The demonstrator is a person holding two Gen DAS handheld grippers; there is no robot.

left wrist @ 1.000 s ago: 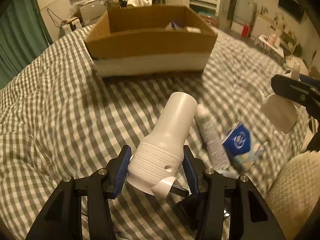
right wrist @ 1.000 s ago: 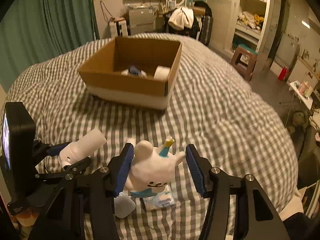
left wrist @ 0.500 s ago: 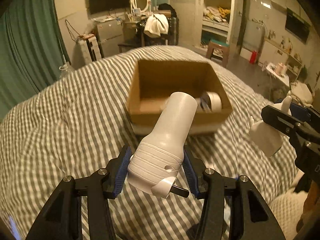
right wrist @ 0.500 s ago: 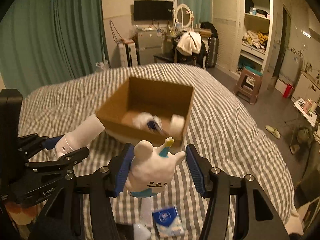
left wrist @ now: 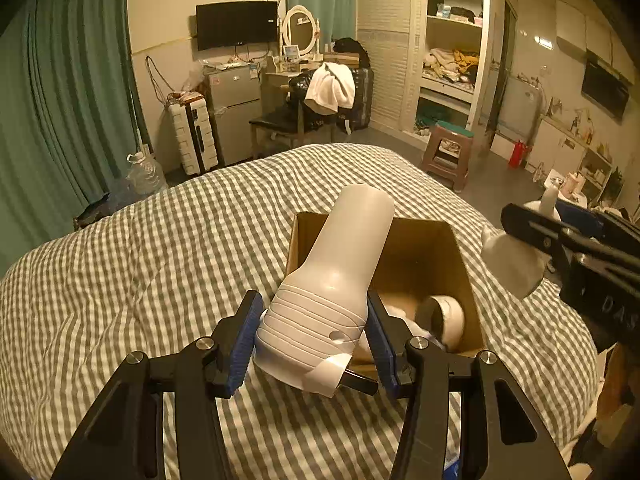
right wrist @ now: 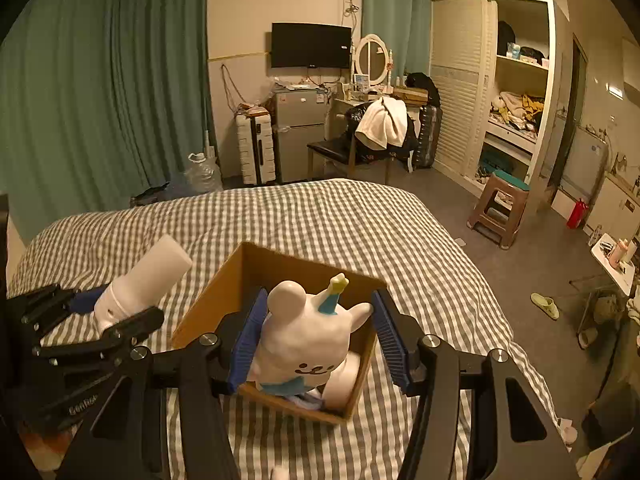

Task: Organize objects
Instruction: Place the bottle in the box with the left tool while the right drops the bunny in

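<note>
Above cardboard box (right wrist: 208, 308), ribbed white bottle (left wrist: 320, 312), glossy figurine (right wrist: 304, 340)

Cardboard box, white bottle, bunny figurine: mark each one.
cardboard box (right wrist: 208, 308), right wrist view, left outer wall.
white bottle (left wrist: 344, 256), left wrist view, mid body.
bunny figurine (right wrist: 304, 336), right wrist view, its head.

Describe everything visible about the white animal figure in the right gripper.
The figure is a glossy white, rounded cartoon animal, plastic or ceramic by its look. It has a round ear on one side, a pointed one on the other, a small blue cone hat with a yellow tip, a printed smiling face low on its body and a blue band at the base. It tilts forward, held off the bed between the blue pads of the right gripper, which is shut on it, above the open cardboard box. Only the pads appear to touch it.
</note>
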